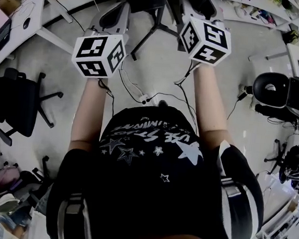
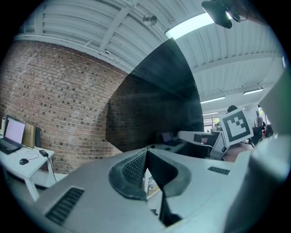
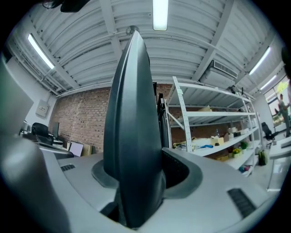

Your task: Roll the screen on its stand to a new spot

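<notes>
1. Presently, right tool (image 3: 136, 170): jaws pinching the near upright edge of the screen (image 3: 132, 113), which rises straight out from between them. The grip is likely meant to steer the screen while it rolls.
2. Left tool (image 2: 146, 151): jaws pressed together, nothing between them. It is held level near the screen's dark panel, probably to push flat against it; contact cannot be told.
3. Stand (image 1: 146, 35): dark legs on the floor (image 1: 159, 70) below the screen, just ahead of both tools.
</notes>
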`<act>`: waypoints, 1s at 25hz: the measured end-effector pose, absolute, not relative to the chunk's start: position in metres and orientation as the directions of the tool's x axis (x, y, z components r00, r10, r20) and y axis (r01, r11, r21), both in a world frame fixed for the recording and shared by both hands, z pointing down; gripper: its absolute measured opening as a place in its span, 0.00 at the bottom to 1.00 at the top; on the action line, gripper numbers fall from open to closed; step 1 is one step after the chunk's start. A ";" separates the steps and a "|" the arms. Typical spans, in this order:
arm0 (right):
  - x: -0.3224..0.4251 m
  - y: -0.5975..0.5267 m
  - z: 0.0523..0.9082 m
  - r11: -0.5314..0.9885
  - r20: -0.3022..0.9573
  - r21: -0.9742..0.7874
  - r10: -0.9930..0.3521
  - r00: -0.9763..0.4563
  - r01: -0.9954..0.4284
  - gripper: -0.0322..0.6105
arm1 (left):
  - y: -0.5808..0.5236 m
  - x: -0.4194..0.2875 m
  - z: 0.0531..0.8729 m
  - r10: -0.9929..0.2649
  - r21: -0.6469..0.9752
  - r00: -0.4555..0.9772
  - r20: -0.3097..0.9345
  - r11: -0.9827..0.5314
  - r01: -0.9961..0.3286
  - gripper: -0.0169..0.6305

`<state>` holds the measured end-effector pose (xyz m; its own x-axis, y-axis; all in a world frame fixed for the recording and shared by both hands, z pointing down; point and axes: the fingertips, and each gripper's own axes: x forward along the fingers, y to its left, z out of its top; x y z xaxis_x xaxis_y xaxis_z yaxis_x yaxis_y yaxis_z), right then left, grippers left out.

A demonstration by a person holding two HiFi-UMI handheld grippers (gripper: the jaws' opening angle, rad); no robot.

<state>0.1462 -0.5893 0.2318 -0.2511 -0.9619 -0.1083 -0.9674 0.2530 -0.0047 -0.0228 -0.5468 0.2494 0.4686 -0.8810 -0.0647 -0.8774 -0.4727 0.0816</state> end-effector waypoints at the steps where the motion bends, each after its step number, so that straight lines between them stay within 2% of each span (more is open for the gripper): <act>1: 0.146 -0.586 0.232 0.252 -0.110 -0.007 -0.962 -0.250 -0.968 0.39 | -0.545 -0.023 0.250 -0.879 0.081 0.472 -0.064 -0.476 -0.876 0.04; 12: 0.150 -0.554 0.232 0.229 -0.145 -0.041 -0.964 -0.221 -0.973 0.39 | -0.516 -0.034 0.258 -0.841 0.088 0.539 -0.048 -0.541 -0.837 0.04; 25: 0.086 -0.516 0.232 0.195 -0.140 -0.018 -0.972 -0.190 -0.981 0.39 | -0.476 -0.058 0.278 -0.781 0.127 0.624 -0.029 -0.622 -0.773 0.04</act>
